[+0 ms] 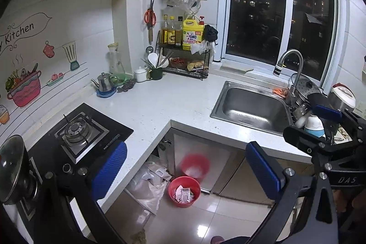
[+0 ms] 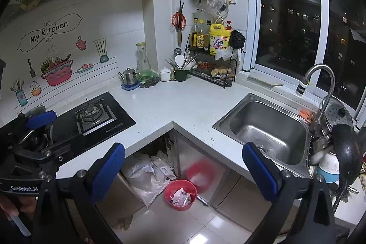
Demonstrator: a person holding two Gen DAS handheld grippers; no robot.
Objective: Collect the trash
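A red trash bin (image 1: pixel 184 191) stands on the tiled floor below the counter corner, with white and pink wrappers (image 1: pixel 184 194) inside; it also shows in the right wrist view (image 2: pixel 180 194). My left gripper (image 1: pixel 186 169) is open and empty, held high above the bin. My right gripper (image 2: pixel 183 170) is open and empty, also above the bin. The right gripper shows at the right of the left wrist view (image 1: pixel 320 120), and the left gripper at the left of the right wrist view (image 2: pixel 34 127). No loose trash shows on the white counter (image 2: pixel 173 104).
Gas hob (image 2: pixel 96 114) on the left, steel sink (image 2: pixel 267 129) on the right with faucet (image 2: pixel 320 84) and stacked dishes (image 2: pixel 329 157). Kettle (image 2: pixel 129 77), carafe (image 2: pixel 143 61), utensil cup and bottle rack (image 2: pixel 212 56) at the back. Plastic bags (image 2: pixel 146 175) under the open counter.
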